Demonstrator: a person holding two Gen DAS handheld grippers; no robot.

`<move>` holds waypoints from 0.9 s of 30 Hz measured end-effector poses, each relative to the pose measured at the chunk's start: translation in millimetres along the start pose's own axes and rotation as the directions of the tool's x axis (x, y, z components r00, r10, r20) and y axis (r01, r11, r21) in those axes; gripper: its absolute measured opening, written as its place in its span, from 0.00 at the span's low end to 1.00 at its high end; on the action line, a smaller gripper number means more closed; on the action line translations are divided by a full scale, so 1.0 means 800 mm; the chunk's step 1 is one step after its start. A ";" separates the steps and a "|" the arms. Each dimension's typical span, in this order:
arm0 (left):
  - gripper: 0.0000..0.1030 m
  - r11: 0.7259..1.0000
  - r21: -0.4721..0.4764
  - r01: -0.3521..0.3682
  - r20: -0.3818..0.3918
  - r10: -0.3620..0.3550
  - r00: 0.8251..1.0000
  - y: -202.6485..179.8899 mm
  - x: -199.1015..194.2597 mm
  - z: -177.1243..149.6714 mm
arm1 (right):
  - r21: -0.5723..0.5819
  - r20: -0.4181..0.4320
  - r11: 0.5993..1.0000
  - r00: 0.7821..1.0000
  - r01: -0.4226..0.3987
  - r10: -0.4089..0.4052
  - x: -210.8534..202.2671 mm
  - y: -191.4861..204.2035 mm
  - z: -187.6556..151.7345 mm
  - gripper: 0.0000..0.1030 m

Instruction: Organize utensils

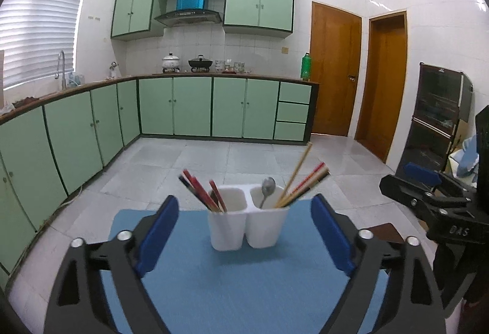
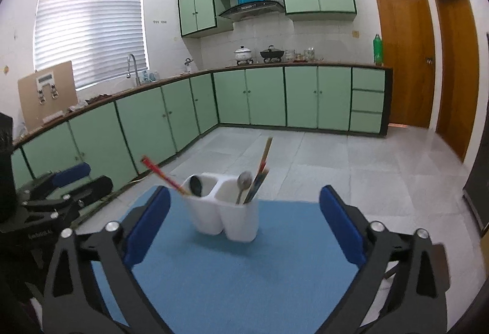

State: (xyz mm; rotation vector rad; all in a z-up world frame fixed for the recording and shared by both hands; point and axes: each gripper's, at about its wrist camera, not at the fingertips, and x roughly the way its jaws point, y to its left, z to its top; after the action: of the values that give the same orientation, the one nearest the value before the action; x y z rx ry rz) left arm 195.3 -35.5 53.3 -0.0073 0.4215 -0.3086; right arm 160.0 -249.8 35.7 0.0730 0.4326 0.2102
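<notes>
Utensil holder [image 1: 248, 225]: dark ladle [image 2: 195, 185] visible in right view only; "DAS" on right gripper [image 1: 428, 196]; both grippers wide, empty.

Green cabinets [image 1: 189, 104], range hood [image 1: 188, 16], wooden doors [image 1: 333, 71], window blinds [image 2: 91, 28], green bottle [image 1: 306, 66]

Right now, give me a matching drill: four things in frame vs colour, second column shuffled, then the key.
Things:
1. Two-compartment plastic utensil holder
2. Rectangular woven table mat
3. Tall plastic bottle on the far counter
4. Closed wooden door

Colours:
A. Green
B. Brown
C. White
D. Blue

Pairs: 1-C, 2-D, 3-A, 4-B
</notes>
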 end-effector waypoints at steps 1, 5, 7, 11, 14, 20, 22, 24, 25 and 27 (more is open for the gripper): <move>0.88 1.000 -0.003 0.002 -0.002 -0.002 1.000 -0.002 -0.005 -0.004 | 0.010 -0.001 1.000 1.000 -0.009 0.009 -0.007 0.001 -0.005 0.94; 0.93 1.000 -0.007 -0.001 -0.005 0.001 1.000 -0.004 -0.026 -0.021 | 0.016 -0.001 0.999 1.000 -0.029 0.029 -0.030 0.009 -0.018 0.95; 0.94 1.000 -0.014 0.005 -0.005 -0.005 1.000 -0.007 -0.037 -0.028 | 0.017 0.003 0.999 0.999 -0.037 0.037 -0.044 0.015 -0.024 0.95; 0.94 1.000 -0.015 0.016 -0.003 -0.016 1.000 -0.016 -0.059 -0.037 | 0.007 0.008 0.999 0.999 -0.044 0.044 -0.064 0.027 -0.034 0.95; 0.94 1.000 -0.006 0.012 0.010 -0.011 1.000 -0.022 -0.075 -0.041 | -0.003 0.015 0.999 0.999 -0.034 0.034 -0.079 0.033 -0.039 0.95; 0.94 1.000 0.000 -0.012 0.038 0.012 0.999 -0.025 -0.102 -0.045 | -0.001 0.012 1.000 0.999 -0.031 0.031 -0.098 0.039 -0.043 0.95; 0.94 1.000 0.003 -0.019 0.045 0.019 0.999 -0.026 -0.109 -0.046 | -0.013 0.013 1.000 1.000 -0.023 0.024 -0.104 0.042 -0.046 0.95; 0.94 1.000 0.004 -0.023 0.048 0.023 0.999 -0.027 -0.115 -0.047 | -0.025 0.016 1.000 1.000 -0.016 0.017 -0.107 0.047 -0.048 0.95; 0.94 1.000 0.004 -0.024 0.049 0.024 0.999 -0.027 -0.117 -0.048 | -0.028 0.016 1.000 1.000 -0.015 0.015 -0.110 0.048 -0.050 0.95; 0.94 1.000 0.005 -0.027 0.054 0.027 0.998 -0.028 -0.123 -0.050 | -0.035 0.017 0.999 1.000 -0.011 0.011 -0.112 0.050 -0.051 0.95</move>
State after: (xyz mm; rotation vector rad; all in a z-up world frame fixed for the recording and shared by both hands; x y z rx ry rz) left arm 87.6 -25.4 57.4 -0.0041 0.3671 -0.2821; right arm 55.5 -228.9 39.8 0.0433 0.4115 0.2275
